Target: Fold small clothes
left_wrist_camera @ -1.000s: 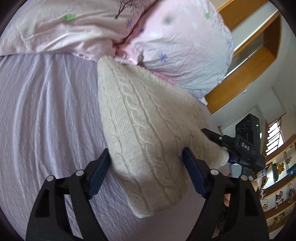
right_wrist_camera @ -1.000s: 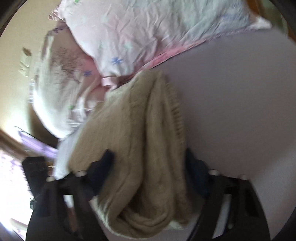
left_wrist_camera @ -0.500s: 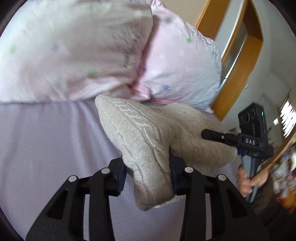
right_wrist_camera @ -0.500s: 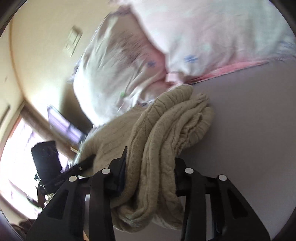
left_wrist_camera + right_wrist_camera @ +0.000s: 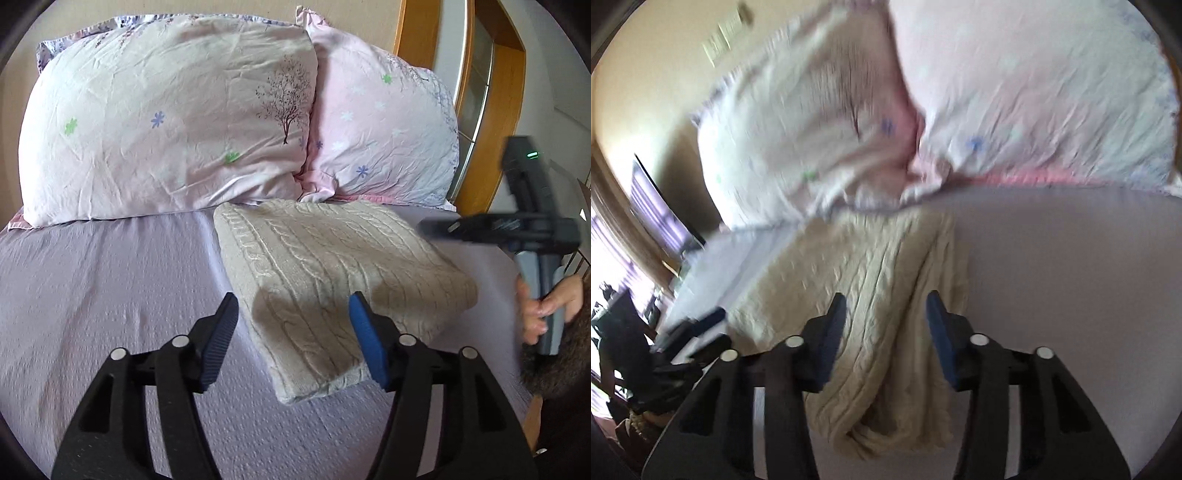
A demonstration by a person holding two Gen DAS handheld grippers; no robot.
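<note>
A cream cable-knit sweater lies folded into a thick rectangle on the lilac bed sheet, its far end against the pillows. My left gripper is open and empty, with the jaws spread just above the sweater's near corner. In the blurred right wrist view the sweater lies flat below my right gripper, which is open and empty. The right gripper also shows in the left wrist view, held in a hand at the right, apart from the sweater.
Two pink flowered pillows lean at the head of the bed. A wooden frame stands behind at the right. The bed's right edge is near the hand.
Both grippers opened and let go of the sweater. It dropped flat onto the sheet as a folded rectangle. Both grippers pulled back, and the right one moved off to the right.
</note>
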